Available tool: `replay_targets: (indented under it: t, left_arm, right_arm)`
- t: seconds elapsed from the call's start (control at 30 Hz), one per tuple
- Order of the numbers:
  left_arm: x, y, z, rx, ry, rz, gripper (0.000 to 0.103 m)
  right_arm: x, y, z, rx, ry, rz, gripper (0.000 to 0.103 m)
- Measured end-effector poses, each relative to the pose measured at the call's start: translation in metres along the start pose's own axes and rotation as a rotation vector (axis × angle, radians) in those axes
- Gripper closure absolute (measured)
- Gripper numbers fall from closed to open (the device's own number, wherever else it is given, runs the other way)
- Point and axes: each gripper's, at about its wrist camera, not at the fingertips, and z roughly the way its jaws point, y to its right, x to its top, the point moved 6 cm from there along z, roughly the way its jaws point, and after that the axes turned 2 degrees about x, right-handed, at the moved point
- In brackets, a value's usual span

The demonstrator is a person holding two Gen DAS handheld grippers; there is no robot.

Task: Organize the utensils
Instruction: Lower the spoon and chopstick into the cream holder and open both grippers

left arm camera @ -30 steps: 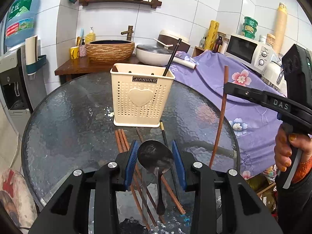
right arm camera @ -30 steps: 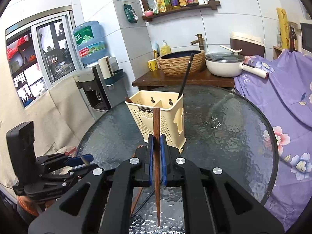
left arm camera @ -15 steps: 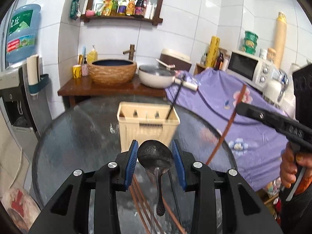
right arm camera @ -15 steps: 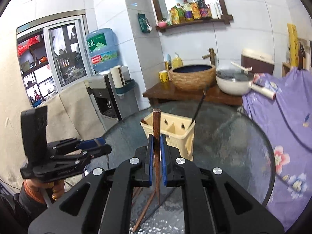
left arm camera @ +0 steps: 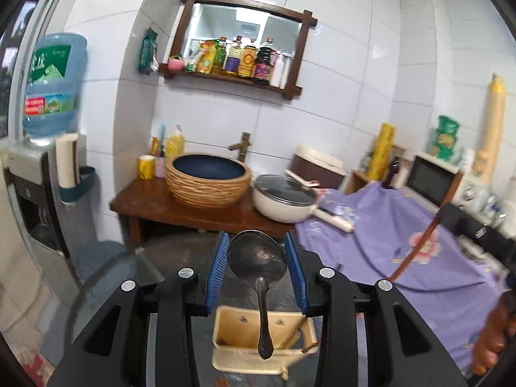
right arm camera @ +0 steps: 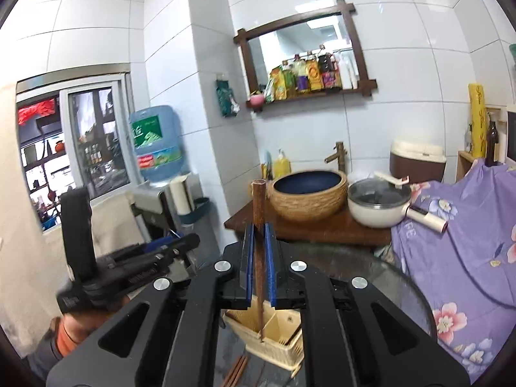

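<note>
Metal spoon [left arm camera: 257, 266] in left claw [left arm camera: 257, 272]; right claw [right arm camera: 258, 262] grips chopstick [right arm camera: 259, 225].

Background only: white tiled wall, wood-framed mirror [left arm camera: 245, 35] mounted above a shelf crowded with bottles [left arm camera: 245, 61]. Woven-sided basin [left arm camera: 208, 179] with dark blue interior is set on a wooden counter [left arm camera: 154, 206], brass tap [left arm camera: 243, 145] behind it. White lidded pot [left arm camera: 283, 200] is placed just beside the basin. Water dispenser with blue bottle [left arm camera: 53, 80] is seen at left. Purple floral cloth [left arm camera: 403, 245] is draped at right, microwave [left arm camera: 430, 179] behind it.
</note>
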Motion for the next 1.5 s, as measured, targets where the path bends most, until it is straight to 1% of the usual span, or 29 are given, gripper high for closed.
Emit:
replay_targets:
  t: [0.07, 0.17, 0.27, 0.37, 0.43, 0.5, 0.53, 0.57, 0.67, 0.77, 0.83, 0.93, 1.07, 1.17, 1.3, 1.5]
  left_arm:
    - [-0.009, -0.001, 0.018, 0.0, -0.026, -0.014, 0.068]
    - [-0.028, -0.008, 0.041, 0.035, -0.045, -0.032, 0.068]
    - [-0.049, -0.014, 0.055, 0.052, -0.055, -0.038, 0.068]
    - [-0.064, -0.018, 0.058, 0.072, -0.032, -0.015, 0.068]
    - [-0.067, -0.021, 0.058, 0.078, -0.008, -0.018, 0.068]
    - [-0.064, -0.025, 0.059, 0.047, -0.021, -0.067, 0.068]
    - [-0.059, -0.025, 0.058, 0.029, -0.028, -0.083, 0.068]
    - [-0.055, -0.024, 0.055, 0.026, -0.02, -0.081, 0.068]
    - [-0.026, -0.016, 0.038, 0.012, 0.05, -0.054, 0.068]
    - [-0.01, -0.011, 0.031, 0.021, 0.094, -0.046, 0.068]
    - [-0.01, -0.009, 0.035, 0.047, 0.112, -0.032, 0.068]
    - [-0.025, -0.01, 0.051, 0.07, 0.089, -0.018, 0.068]
    - [-0.054, -0.019, 0.071, 0.064, 0.027, -0.056, 0.068]
    - [-0.071, -0.02, 0.077, 0.057, 0.0, -0.052, 0.068]
    - [-0.09, -0.016, 0.082, 0.045, -0.039, -0.018, 0.068]
    - [-0.113, -0.015, 0.091, 0.043, -0.094, 0.003, 0.068]
  right_arm:
    - [0.001, 0.002, 0.011, -0.039, 0.017, -0.016, 0.095]
    - [-0.015, 0.008, 0.031, -0.084, 0.012, -0.038, 0.095]
    - [-0.044, 0.015, 0.052, -0.109, -0.013, -0.032, 0.095]
    - [-0.067, 0.023, 0.065, -0.117, -0.046, -0.007, 0.095]
    - [-0.08, 0.029, 0.073, -0.124, -0.062, 0.009, 0.095]
    - [-0.089, 0.033, 0.077, -0.126, -0.076, 0.023, 0.095]
    - [-0.091, 0.036, 0.078, -0.125, -0.078, 0.032, 0.095]
    - [-0.092, 0.037, 0.079, -0.125, -0.079, 0.033, 0.095]
    - [-0.088, 0.041, 0.078, -0.124, -0.071, 0.038, 0.095]
    - [-0.085, 0.042, 0.077, -0.123, -0.065, 0.034, 0.095]
    - [-0.086, 0.041, 0.077, -0.117, -0.068, 0.035, 0.095]
    - [-0.095, 0.038, 0.078, -0.105, -0.083, 0.034, 0.095]
    - [-0.104, 0.036, 0.077, -0.111, -0.089, 0.017, 0.095]
    - [-0.11, 0.038, 0.078, -0.113, -0.096, 0.027, 0.095]
    - [-0.115, 0.04, 0.079, -0.11, -0.104, 0.037, 0.095]
    - [-0.123, 0.044, 0.08, -0.114, -0.114, 0.047, 0.095]
